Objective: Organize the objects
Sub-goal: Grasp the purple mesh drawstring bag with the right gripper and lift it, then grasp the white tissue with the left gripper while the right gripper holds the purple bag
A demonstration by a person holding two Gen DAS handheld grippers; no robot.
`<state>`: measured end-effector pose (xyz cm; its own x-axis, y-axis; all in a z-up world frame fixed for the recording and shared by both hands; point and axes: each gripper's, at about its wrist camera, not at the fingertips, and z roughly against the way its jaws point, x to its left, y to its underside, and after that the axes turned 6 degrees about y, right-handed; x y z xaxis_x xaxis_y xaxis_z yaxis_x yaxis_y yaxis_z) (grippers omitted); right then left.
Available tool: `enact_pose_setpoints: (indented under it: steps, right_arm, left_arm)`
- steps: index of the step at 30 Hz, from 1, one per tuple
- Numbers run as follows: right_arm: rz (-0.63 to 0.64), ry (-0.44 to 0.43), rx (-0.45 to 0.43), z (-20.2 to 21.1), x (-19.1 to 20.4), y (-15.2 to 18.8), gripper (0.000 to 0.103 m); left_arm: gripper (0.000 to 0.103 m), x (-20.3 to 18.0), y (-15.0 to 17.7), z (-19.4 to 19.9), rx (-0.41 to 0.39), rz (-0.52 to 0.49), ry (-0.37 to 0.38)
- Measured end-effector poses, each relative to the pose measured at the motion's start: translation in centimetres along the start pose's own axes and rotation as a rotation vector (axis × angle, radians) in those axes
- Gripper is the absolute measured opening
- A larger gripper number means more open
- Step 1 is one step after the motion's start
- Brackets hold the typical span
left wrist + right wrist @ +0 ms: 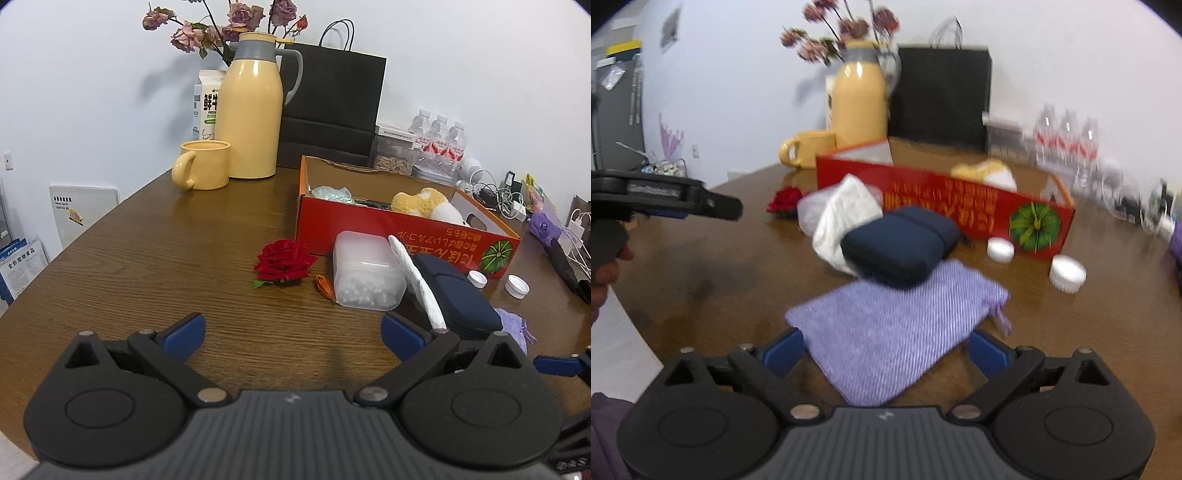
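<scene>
Purple pouch (886, 332): soft, striped weave, laid flat on the desk (720, 266), just under the dark blue case (901, 243).
Right tool (886, 350): held wide apart around the pouch's near end; no squeeze is seen.
Left tool (293, 332): spread wide, nothing between.
Red box (406, 236): a plush toy (424, 201) is kept inside.

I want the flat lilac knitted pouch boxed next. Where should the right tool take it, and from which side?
Probably the near edge of the lilac knitted pouch, approached from the near side, low along the wooden table. It lies flat and limp, so a top pinch offers little. Its near end already sits between the open right tool; its far end runs up against the navy zip case.
</scene>
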<state>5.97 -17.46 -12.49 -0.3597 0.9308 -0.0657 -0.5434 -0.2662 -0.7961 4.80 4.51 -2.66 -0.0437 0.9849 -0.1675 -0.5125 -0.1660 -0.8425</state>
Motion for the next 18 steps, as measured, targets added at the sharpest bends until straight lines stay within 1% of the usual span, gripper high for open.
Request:
enact_pose_setpoints:
  steps: [1,2,5,6,8,10,12,14,16,17,18]
  right_arm:
    - [-0.009,0.004,0.02,-0.61,0.02,-0.09,0.098]
    - [-0.017,-0.004,0.015,-0.88,0.13,0.05,0.099]
    - [-0.014,-0.006,-0.016,-1.39,0.71,0.23,0.099]
    - [-0.013,-0.007,-0.026,-1.4,0.78,0.28,0.097]
    - [-0.004,-0.015,-0.045,-1.21,0.94,0.36,0.087]
    - [0.0,-0.003,-0.059,-0.95,0.92,0.31,0.067]
    - [0.0,0.002,-0.066,-0.8,0.8,0.29,0.058]
    - [-0.003,0.006,-0.077,-0.68,0.64,0.36,0.045]
    - [0.002,0.015,-0.085,-0.58,0.58,0.37,0.016]
    - [0.006,0.018,-0.085,-0.55,0.5,0.38,0.011]
    - [0.005,0.014,-0.087,-0.51,0.39,0.4,0.009]
  left_arm:
    - [0.103,-0.03,0.03,-0.04,0.002,-0.001,0.002]
    - [0.103,-0.03,0.08,-0.11,0.004,-0.001,0.003]
    - [0.103,0.09,0.23,-0.3,0.013,0.002,0.002]
    - [0.103,0.19,0.29,-0.31,0.014,0.004,0.001]
    - [0.103,0.44,0.34,-0.31,0.015,0.011,-0.004]
    - [0.103,0.59,0.39,-0.34,0.017,0.018,-0.009]
    - [0.103,0.62,0.43,-0.36,0.019,0.018,-0.007]
    - [0.103,0.51,0.49,-0.41,0.022,0.015,-0.004]
    - [0.103,0.39,0.53,-0.43,0.024,0.012,-0.001]
    - [0.103,0.35,0.53,-0.42,0.023,0.011,0.0]
    - [0.103,0.32,0.5,-0.41,0.023,0.01,0.001]
